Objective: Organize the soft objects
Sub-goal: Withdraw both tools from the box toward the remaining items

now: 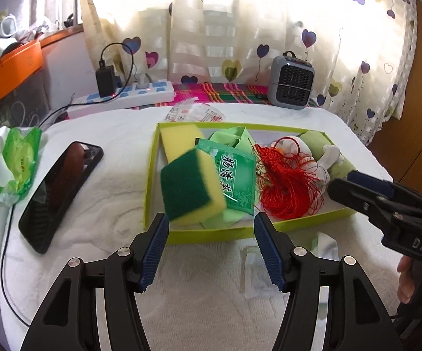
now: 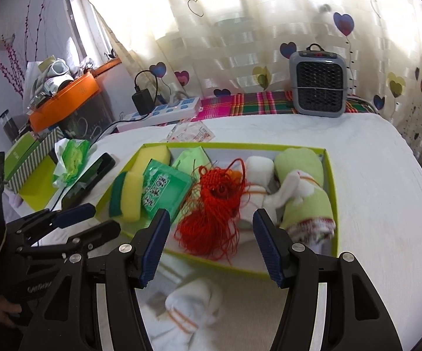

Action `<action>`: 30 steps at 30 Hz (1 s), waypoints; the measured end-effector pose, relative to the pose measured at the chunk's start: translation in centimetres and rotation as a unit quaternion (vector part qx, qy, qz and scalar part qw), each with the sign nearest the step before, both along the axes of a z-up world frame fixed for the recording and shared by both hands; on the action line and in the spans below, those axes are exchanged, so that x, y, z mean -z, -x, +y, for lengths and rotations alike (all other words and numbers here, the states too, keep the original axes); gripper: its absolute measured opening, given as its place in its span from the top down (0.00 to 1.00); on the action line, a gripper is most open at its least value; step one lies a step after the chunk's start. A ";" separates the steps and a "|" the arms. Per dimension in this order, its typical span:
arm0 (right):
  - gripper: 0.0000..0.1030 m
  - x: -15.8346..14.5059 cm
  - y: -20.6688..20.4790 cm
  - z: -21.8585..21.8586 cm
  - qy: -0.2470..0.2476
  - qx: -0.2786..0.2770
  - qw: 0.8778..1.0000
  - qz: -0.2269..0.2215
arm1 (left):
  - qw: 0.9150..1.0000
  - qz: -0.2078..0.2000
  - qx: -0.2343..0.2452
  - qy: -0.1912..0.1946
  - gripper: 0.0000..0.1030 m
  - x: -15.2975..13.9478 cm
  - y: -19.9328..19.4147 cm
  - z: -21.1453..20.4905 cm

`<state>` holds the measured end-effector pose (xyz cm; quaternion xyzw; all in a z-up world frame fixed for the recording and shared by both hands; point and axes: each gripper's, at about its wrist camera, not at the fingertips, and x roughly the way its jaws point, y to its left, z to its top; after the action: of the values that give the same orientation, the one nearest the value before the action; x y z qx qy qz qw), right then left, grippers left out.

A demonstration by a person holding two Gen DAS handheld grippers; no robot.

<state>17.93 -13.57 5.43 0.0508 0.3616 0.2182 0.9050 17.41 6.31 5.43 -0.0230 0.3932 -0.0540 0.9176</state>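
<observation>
Around the lime-green box (image 1: 241, 235), the white-towelled counter (image 1: 108, 193) carries a black phone (image 1: 60, 193) and a green tissue pack (image 1: 18, 166) toward its left edge. A white power strip (image 1: 126, 95) with a black charger (image 1: 105, 79) plugged in lies along the far edge, near a grey mini heater (image 1: 292, 86) and a crumpled clear wrapper (image 1: 195, 112).

Inside the box are two sponges: a plain yellow sponge (image 1: 181, 139) in the far left corner, and a green-and-yellow scouring sponge (image 1: 192, 188), blurred, tilted above the box's near left part and touching neither finger. Beside them lie a green tea packet (image 1: 235, 181), one red tasselled knot (image 1: 290, 187) and a rolled green towel (image 2: 304, 187) at the right end.

The left claw (image 1: 211, 247) has its fingers wide apart, holding nothing. The right claw (image 2: 211, 244) is likewise spread and empty, hovering over the box's near wall.

Only the right wrist view shows the white striped sock (image 2: 187, 313) clearly on the counter in front of the box, a second white sock (image 2: 257, 172) inside the box, and an orange tray (image 2: 65, 102) of clutter beyond the left edge.
</observation>
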 end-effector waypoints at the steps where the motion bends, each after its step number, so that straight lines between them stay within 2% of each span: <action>1: 0.42 0.0 0.3 -0.1 -0.001 0.001 1.000 0.001 | 1.000 -0.001 0.000 0.001 0.41 0.0 0.2 0.1; 13: 0.40 2.3 3.9 -0.1 -0.004 0.008 0.999 0.038 | 1.000 -0.003 0.001 0.016 0.41 0.4 1.3 1.3; 23: 0.40 3.5 4.9 -0.1 -0.018 0.008 0.998 0.059 | 0.999 -0.001 -0.037 0.023 0.41 0.5 1.8 3.9; 30: 0.40 4.1 5.1 1.2 -0.014 -0.009 0.998 0.065 | 0.999 0.003 -0.027 0.026 0.41 0.8 2.2 3.5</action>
<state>12.86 -12.41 1.35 0.0740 0.4169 0.2279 0.8768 15.23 9.85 4.61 -0.0573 0.3936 -0.0394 0.9167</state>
